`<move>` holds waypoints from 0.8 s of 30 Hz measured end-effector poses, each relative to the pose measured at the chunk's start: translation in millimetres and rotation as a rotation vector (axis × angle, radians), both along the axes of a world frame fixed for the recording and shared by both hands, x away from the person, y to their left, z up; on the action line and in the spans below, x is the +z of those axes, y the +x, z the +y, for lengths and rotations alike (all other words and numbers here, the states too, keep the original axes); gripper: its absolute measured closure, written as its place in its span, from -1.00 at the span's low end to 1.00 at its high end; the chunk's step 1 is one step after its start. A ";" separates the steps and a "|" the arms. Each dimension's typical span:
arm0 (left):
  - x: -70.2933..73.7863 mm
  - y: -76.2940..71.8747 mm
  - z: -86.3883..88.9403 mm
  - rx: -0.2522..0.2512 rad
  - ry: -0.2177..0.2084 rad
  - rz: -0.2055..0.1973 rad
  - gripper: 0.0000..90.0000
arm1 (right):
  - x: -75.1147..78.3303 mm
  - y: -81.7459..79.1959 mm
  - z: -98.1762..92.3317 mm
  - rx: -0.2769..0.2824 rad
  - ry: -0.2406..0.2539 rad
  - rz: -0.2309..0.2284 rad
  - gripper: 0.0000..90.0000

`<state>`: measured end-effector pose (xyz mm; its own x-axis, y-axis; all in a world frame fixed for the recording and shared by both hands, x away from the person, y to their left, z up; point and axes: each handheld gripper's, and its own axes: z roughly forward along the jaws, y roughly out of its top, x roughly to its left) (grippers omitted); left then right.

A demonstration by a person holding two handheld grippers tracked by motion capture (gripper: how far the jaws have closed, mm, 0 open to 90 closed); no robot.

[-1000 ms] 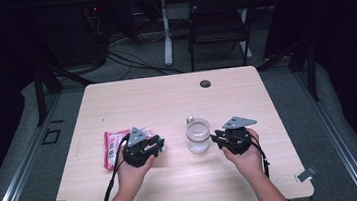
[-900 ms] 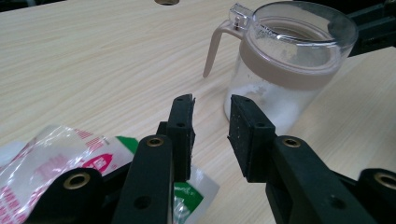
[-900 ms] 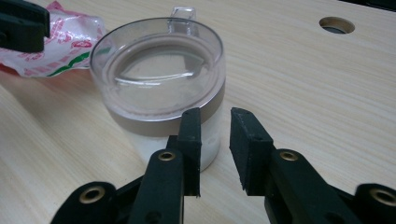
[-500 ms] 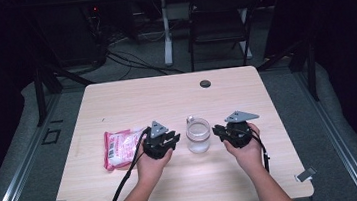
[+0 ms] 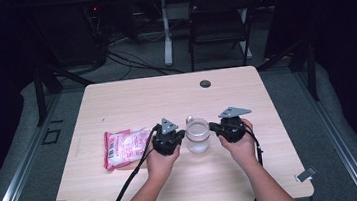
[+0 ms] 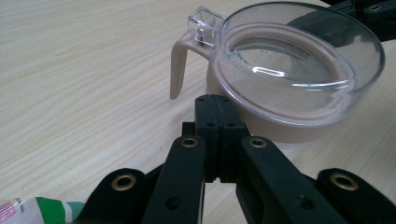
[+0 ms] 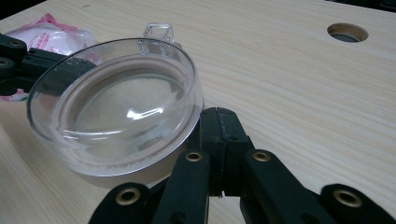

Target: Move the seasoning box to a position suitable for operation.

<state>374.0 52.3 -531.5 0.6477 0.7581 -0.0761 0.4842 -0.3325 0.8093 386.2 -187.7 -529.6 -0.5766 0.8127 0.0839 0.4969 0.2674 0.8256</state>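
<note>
A cup with a clear lid (image 5: 197,134) and a beige handle stands mid-table. My left gripper (image 5: 182,138) is just left of it and my right gripper (image 5: 213,126) just right of it, both pointing at it. In the left gripper view the shut jaws (image 6: 215,105) stop right beside the cup (image 6: 289,70) under its rim. In the right gripper view the shut jaws (image 7: 219,116) sit against the lid's edge (image 7: 116,121). Both pairs of jaws have just been closing, with nothing between them. A pink packet (image 5: 123,147) lies behind the left hand.
A round cable hole (image 5: 205,83) sits near the table's far edge. Beyond the table are a dark chair (image 5: 218,21), a white post and floor cables. Bare wood stretches ahead of the cup and on both sides of the hands.
The left hand has slid right, off the packet and up beside the cup. The right hand has edged left toward the cup. Both pairs of jaws have closed.
</note>
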 end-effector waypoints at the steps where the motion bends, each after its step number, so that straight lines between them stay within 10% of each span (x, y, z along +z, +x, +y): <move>1: 0.2 0.8 0.9 -0.004 0.001 0.004 1.00 | 0.0 0.0 0.0 0.000 0.000 0.000 1.00; 24: 5.6 -9.7 7.3 -0.167 0.009 0.021 1.00 | 4.0 -62.7 7.9 -0.002 -0.065 -0.005 1.00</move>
